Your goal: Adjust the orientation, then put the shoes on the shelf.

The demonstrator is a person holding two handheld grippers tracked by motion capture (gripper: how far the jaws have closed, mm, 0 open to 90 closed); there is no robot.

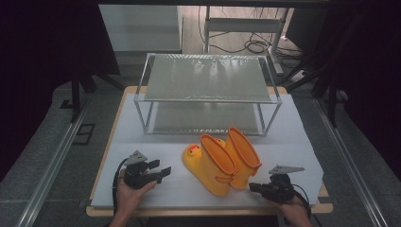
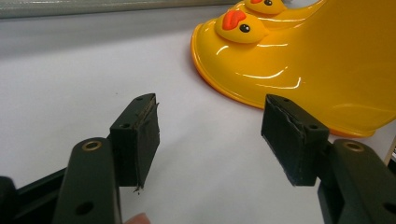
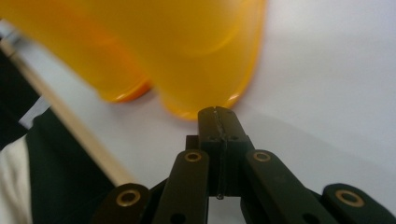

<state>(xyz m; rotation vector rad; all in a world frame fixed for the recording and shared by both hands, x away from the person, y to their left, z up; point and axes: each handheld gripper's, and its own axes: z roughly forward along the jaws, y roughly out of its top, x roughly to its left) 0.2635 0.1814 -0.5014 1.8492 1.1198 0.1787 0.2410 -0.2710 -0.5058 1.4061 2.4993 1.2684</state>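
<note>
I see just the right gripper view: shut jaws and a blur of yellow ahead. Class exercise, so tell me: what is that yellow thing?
Observer: A pair of yellow boots on the white table cover, seen from above.
Operator: Any decoration on them?
Observer: The left gripper view shows a duck face with an orange beak on the toe.
Operator: And the left gripper?
Observer: The left gripper is open, empty, pointing at the boots.
Operator: What is behind the boots?
Observer: A two-shelf metal rack at the table's far side.

Boots (image 1: 222,163) on table (image 1: 302,142), before rack (image 1: 205,94), between left tool (image 1: 158,172) and right tool (image 1: 255,187).
</note>
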